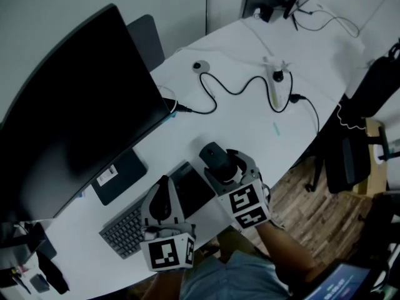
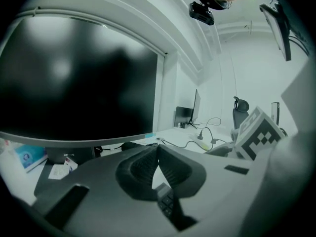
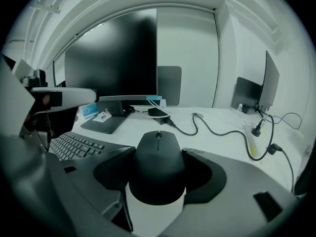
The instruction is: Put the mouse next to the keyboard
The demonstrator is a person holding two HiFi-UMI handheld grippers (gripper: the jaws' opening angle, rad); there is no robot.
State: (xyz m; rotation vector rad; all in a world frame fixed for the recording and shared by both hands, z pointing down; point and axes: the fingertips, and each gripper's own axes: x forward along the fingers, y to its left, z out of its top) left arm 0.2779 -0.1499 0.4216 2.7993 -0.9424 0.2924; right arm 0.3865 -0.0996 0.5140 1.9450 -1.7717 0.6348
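Observation:
My right gripper (image 1: 224,165) is shut on the black mouse (image 1: 214,155), just above the white desk (image 1: 250,130) and to the right of the keyboard. In the right gripper view the mouse (image 3: 158,167) fills the gap, both jaws pressing its sides. The dark keyboard (image 1: 124,231) lies near the desk's front edge; its keys (image 3: 74,144) also show at the left of that view. My left gripper (image 1: 165,183) hangs over the keyboard's right end, jaw tips together (image 2: 158,147) with nothing between them.
A large black monitor (image 1: 75,105) stands at the left on a flat base (image 1: 119,177). A dark pad (image 1: 194,186) lies between keyboard and mouse. A black cable (image 1: 237,89) snakes across the far desk. The desk's curved edge and a chair (image 1: 350,155) are at the right.

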